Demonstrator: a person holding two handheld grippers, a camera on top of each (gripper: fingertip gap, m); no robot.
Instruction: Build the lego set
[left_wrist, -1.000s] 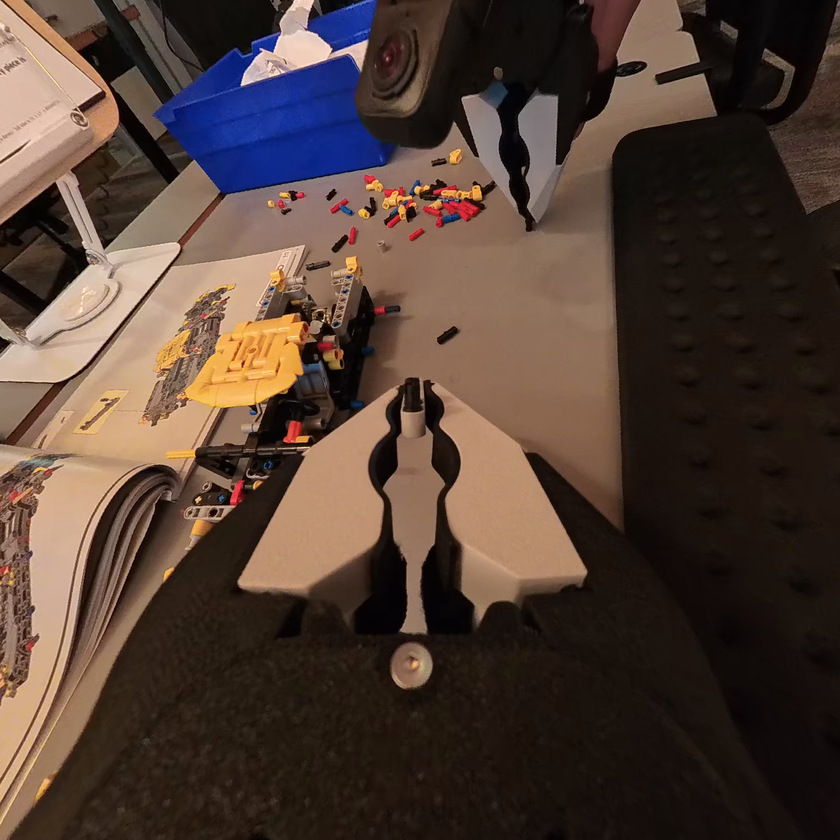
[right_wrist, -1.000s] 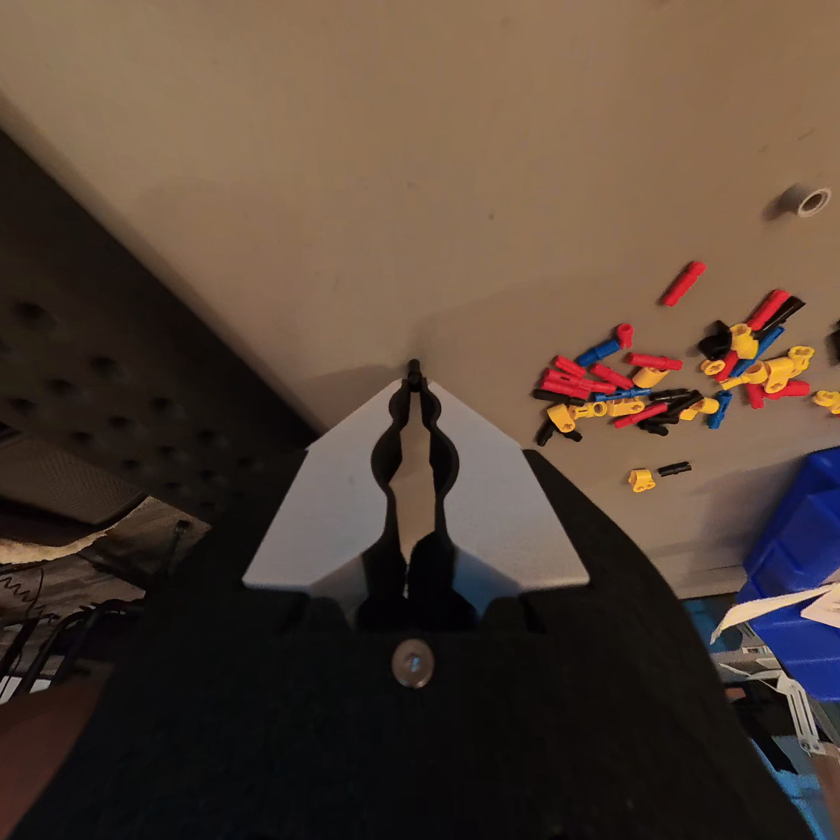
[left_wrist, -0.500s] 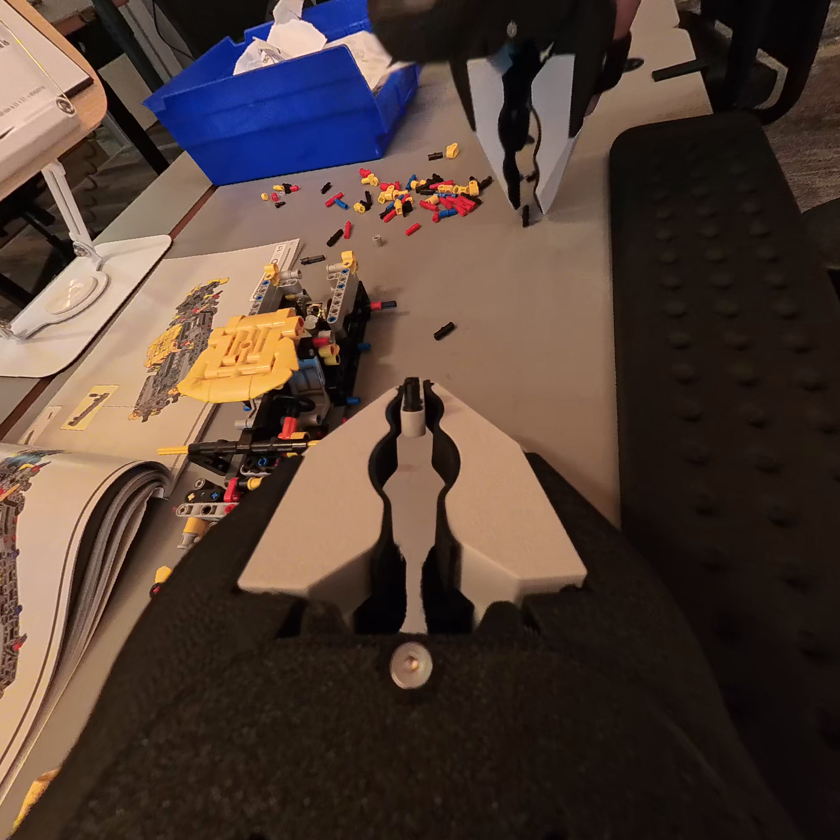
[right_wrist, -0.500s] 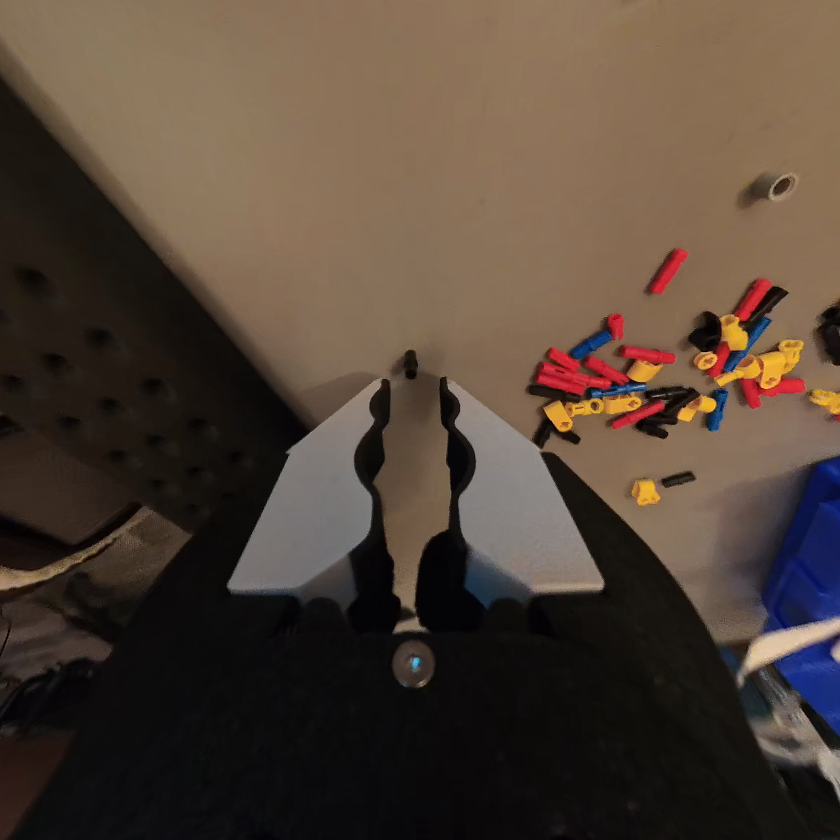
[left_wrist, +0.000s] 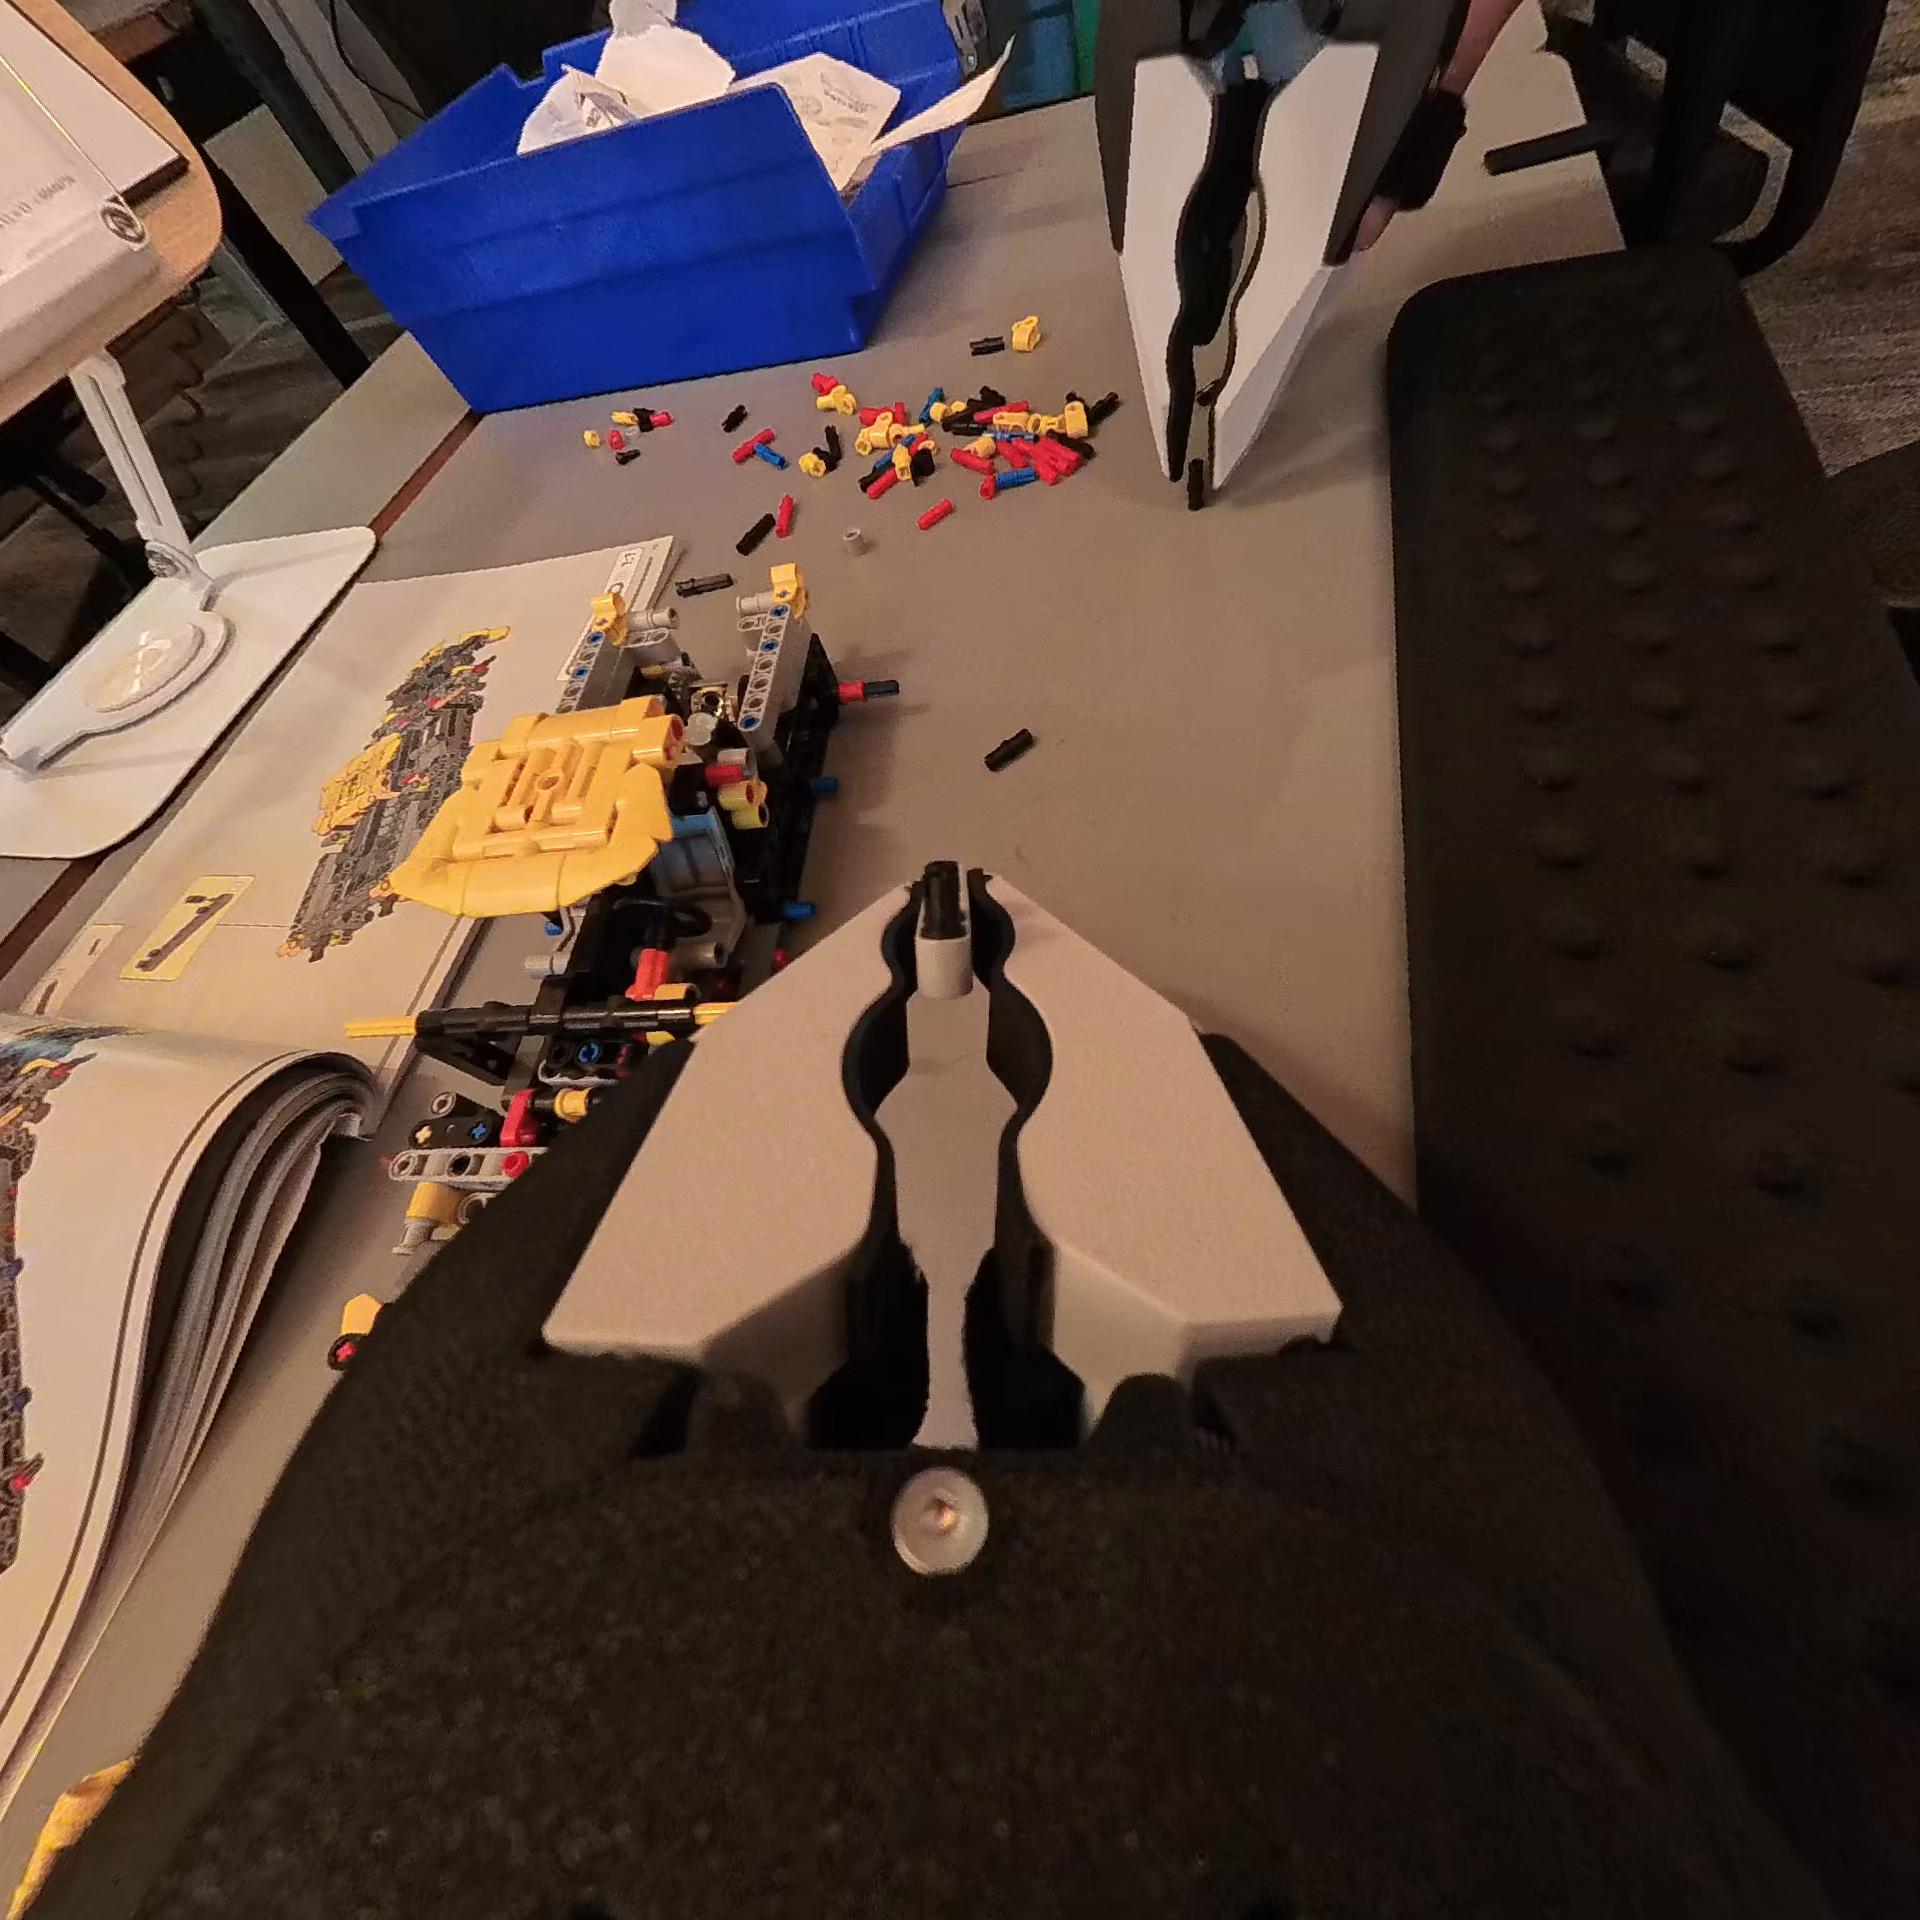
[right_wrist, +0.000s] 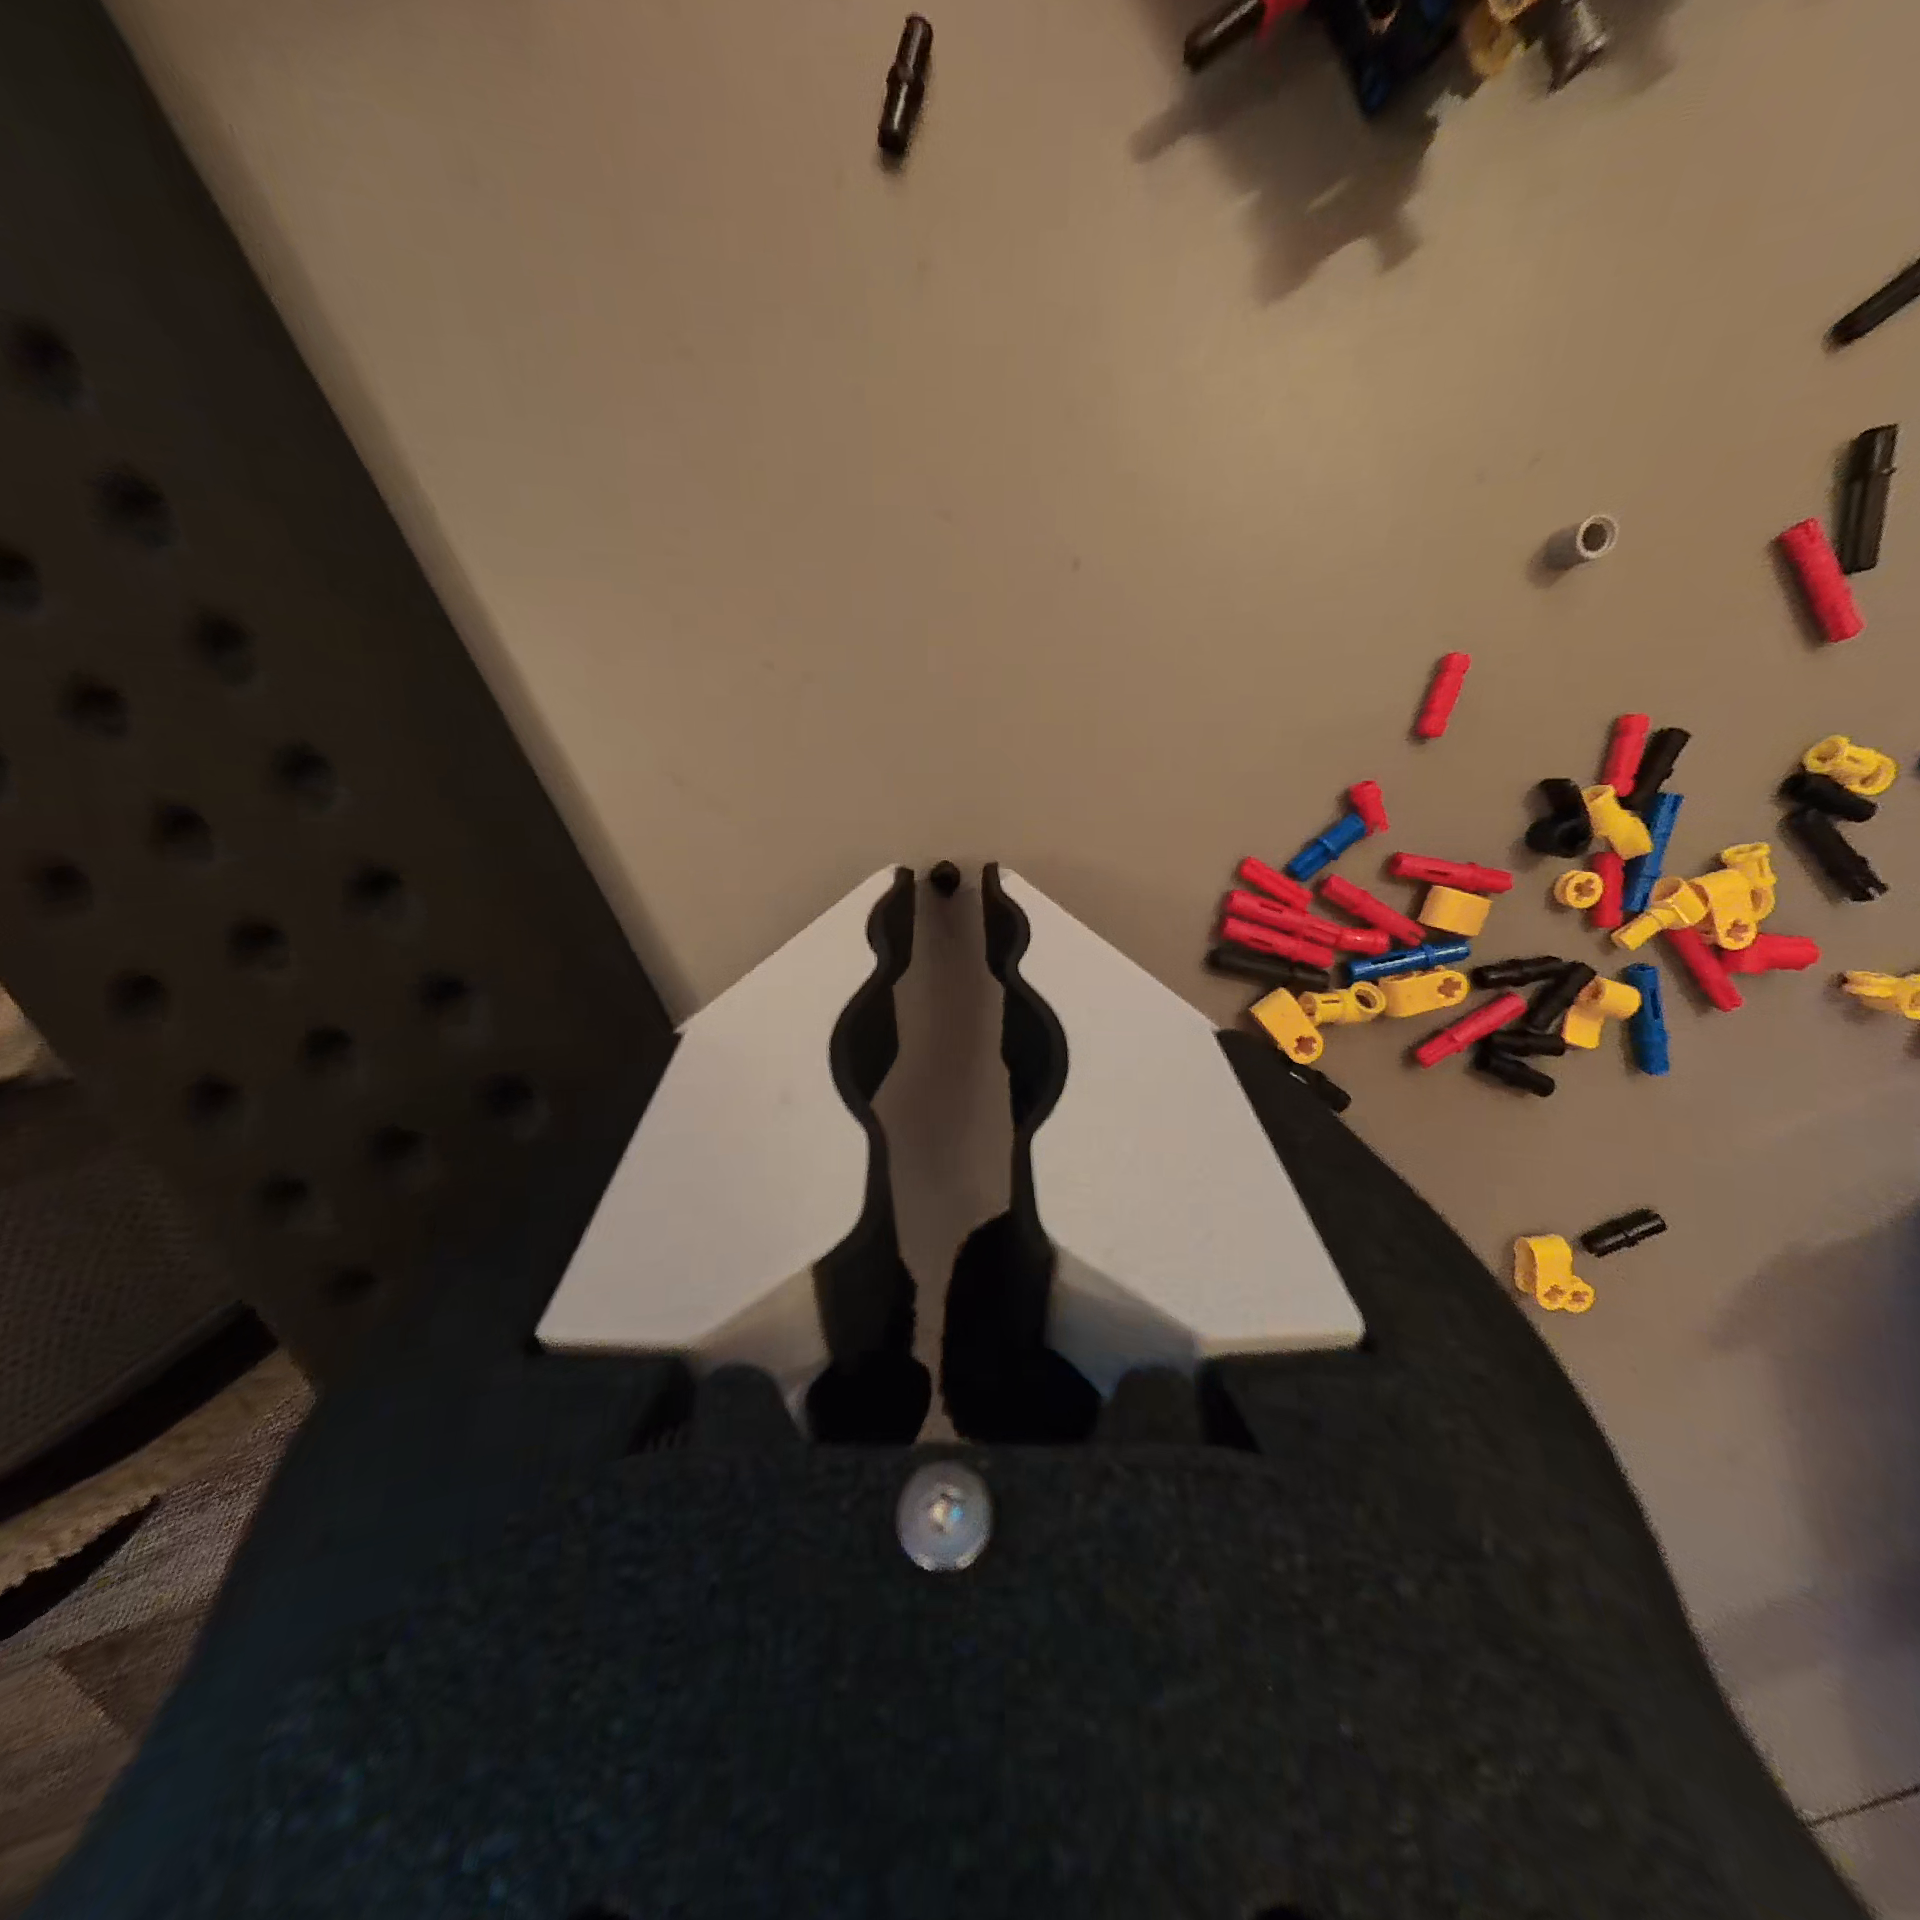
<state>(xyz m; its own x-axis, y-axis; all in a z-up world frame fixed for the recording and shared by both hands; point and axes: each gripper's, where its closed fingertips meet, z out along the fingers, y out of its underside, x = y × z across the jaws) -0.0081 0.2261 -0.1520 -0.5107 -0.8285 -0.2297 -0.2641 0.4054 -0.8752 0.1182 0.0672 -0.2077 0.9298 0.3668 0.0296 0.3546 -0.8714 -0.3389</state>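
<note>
My left gripper (left_wrist: 943, 883) is shut on a small grey sleeve with a black pin in it (left_wrist: 943, 940), held above the table just right of the part-built yellow and black lego model (left_wrist: 623, 821). My right gripper (right_wrist: 943, 876) is open, pointing down at the table. A short black pin (right_wrist: 943, 878) stands on end between its fingertips, with a gap on each side. In the left wrist view the right gripper (left_wrist: 1195, 457) hangs at the far right with that pin (left_wrist: 1195, 486) under its tips.
A pile of loose red, blue, yellow and black pins (right_wrist: 1558, 935) lies right of the right gripper. A single black pin (right_wrist: 902, 88) and a grey bush (right_wrist: 1595, 538) lie apart. A black dimpled mat (left_wrist: 1662, 935), a blue bin (left_wrist: 644, 239) and an open instruction booklet (left_wrist: 156, 1195) border the table. Across from one pair of fingers to the other is roughly 20 cm.
My right gripper opened and let go of the black pin, which now stands on the table between its parted fingertips. The left gripper kept its hold and barely moved.
</note>
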